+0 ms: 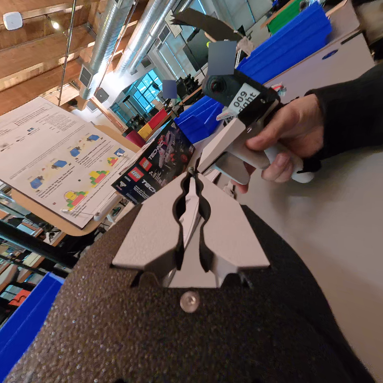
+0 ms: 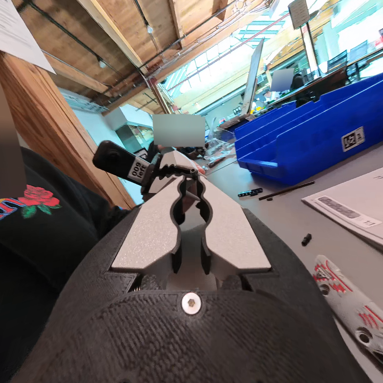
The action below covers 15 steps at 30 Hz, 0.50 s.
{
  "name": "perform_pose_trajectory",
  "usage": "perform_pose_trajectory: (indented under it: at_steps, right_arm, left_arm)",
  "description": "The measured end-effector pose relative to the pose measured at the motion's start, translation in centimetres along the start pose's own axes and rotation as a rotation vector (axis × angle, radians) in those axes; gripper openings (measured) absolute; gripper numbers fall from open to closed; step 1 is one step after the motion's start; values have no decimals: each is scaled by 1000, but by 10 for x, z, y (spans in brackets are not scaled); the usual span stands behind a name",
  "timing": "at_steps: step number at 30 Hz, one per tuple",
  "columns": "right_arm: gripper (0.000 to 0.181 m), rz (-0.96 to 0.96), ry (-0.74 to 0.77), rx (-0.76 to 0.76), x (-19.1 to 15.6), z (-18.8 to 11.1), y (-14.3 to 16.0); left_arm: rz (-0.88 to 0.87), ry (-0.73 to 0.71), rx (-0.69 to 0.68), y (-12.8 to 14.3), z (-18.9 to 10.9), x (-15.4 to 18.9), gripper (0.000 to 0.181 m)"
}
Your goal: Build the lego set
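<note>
Both grippers meet tip to tip above the grey table (image 1: 310,228). A small black pin (image 1: 192,170) sits right at the tips of my left gripper (image 1: 192,174), whose jaws are nearly closed on it. The right gripper (image 1: 199,168), held by a hand, comes in from the right and touches the same spot. In the right wrist view the pin (image 2: 193,171) stands between the tips of my right gripper (image 2: 194,177), with the left gripper (image 2: 199,173) lying across just behind it. Both seem to pinch the pin; how firmly each grips is unclear.
A dark Lego box (image 1: 157,163) and a printed instruction sheet (image 1: 51,155) stand behind. Blue bins (image 2: 300,145) line the table's far side. A black holed beam (image 2: 249,192), a long black axle (image 2: 287,189), a loose black pin (image 2: 306,239), a booklet (image 2: 342,207) and a white stickered panel (image 2: 342,300) lie on the table. The grippers are tip to tip, or close to it.
</note>
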State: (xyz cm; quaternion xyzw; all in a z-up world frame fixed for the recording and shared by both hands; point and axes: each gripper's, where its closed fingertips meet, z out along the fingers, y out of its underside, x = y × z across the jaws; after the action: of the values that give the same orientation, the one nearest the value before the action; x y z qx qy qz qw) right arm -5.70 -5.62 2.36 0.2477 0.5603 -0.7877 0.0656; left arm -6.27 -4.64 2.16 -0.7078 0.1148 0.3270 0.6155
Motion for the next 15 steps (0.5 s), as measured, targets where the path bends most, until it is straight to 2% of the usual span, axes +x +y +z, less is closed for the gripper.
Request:
perform_pose_trajectory:
  at_steps: [4, 10, 15]
  right_arm:
    - [1, -55, 42, -3, 4, -1, -1]
    - [4, -49, 50, -3, 5, 4, 0]
    - [3, -208, 129, -36, 10, 5, 1]
  left_arm:
    - [31, -12, -15, 3, -2, -1, 1]
    - [64, -14, -27, 4, -1, 3, 1]
    - [33, -19, -43, 9, 0, 3, 3]
